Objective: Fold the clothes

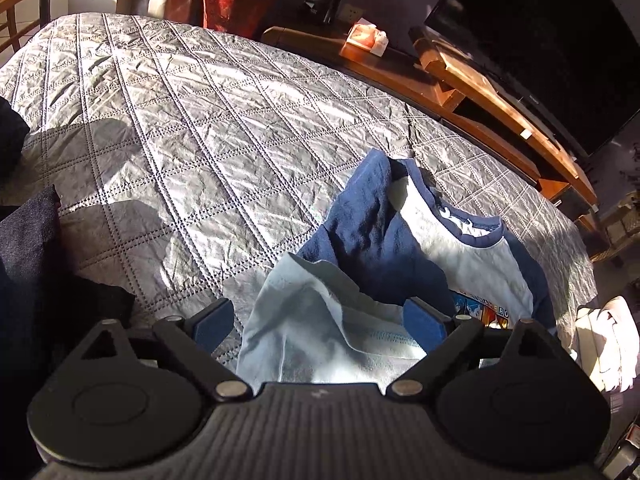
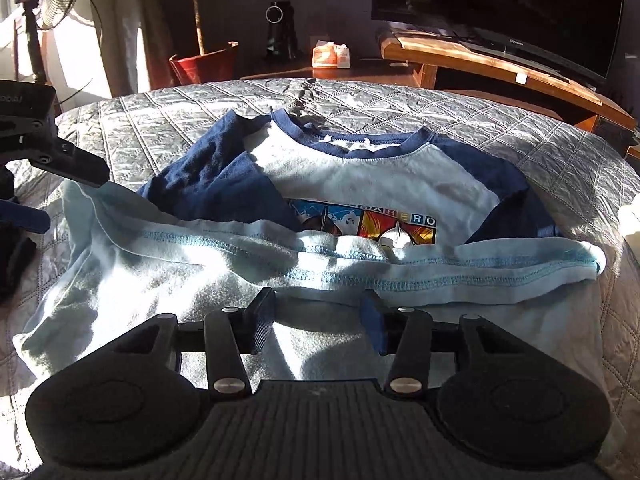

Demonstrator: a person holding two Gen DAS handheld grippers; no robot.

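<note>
Bottom-up fold of the pale-blue, navy-sleeved cotton T-shirt (image 2: 372,176) on the grey quilted bed (image 1: 168,128) looks laid: left gripper (image 1: 320,320) jaws wide open around its corner, right gripper (image 2: 318,324) jaws half-open above cloth (neither gripping), so next the sides need regripping.

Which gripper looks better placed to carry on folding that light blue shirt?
Probably the right gripper: it sits over the middle of the shirt, just short of the folded-up hem. The left gripper stands wide open at the shirt's side edge.
</note>
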